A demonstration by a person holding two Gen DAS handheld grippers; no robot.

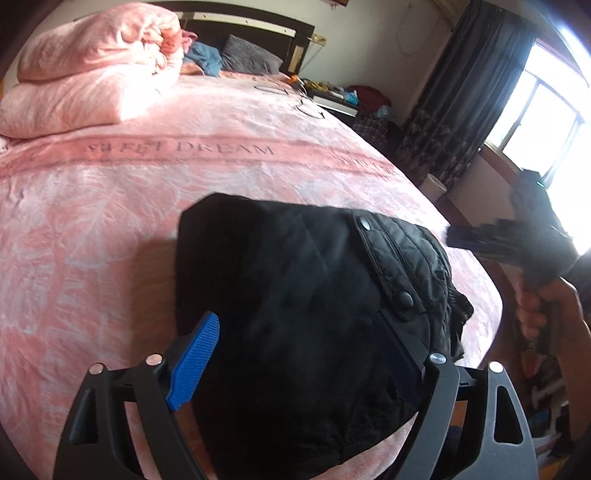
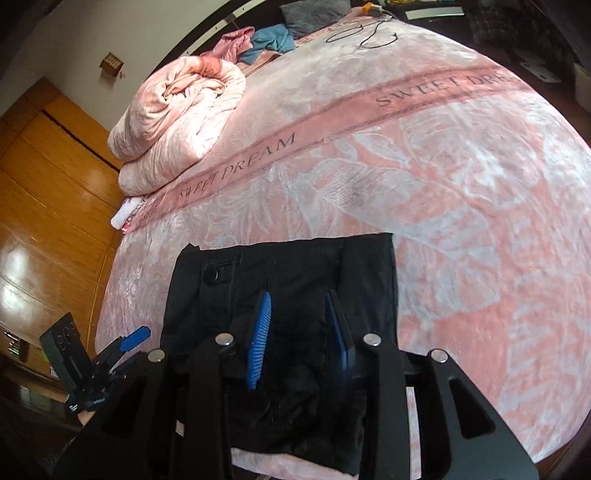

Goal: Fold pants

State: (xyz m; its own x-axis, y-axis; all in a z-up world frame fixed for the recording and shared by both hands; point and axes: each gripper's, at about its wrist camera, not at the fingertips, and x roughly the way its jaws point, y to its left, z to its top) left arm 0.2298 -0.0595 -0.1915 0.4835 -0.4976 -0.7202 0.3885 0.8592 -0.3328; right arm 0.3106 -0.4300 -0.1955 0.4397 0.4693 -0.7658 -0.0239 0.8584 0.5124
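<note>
The black pants (image 1: 295, 295) lie folded into a compact block on the pink bed near its front edge; they also show in the right wrist view (image 2: 288, 295), with a snap pocket flap on top. My left gripper (image 1: 299, 339) is open, its blue pads wide apart over the near part of the pants. My right gripper (image 2: 299, 332) is open above the pants, holding nothing. The right gripper also shows at the right in the left wrist view (image 1: 491, 240), and the left gripper at lower left in the right wrist view (image 2: 122, 347).
A pink "SWEET DREAM" blanket (image 2: 443, 166) covers the bed. A folded pink duvet (image 1: 92, 74) sits at the far left, with pillows and clothes (image 1: 229, 55) by the headboard. Cables (image 2: 365, 33) lie at the far side. A wooden wardrobe (image 2: 44, 184) stands left, a window (image 1: 535, 122) right.
</note>
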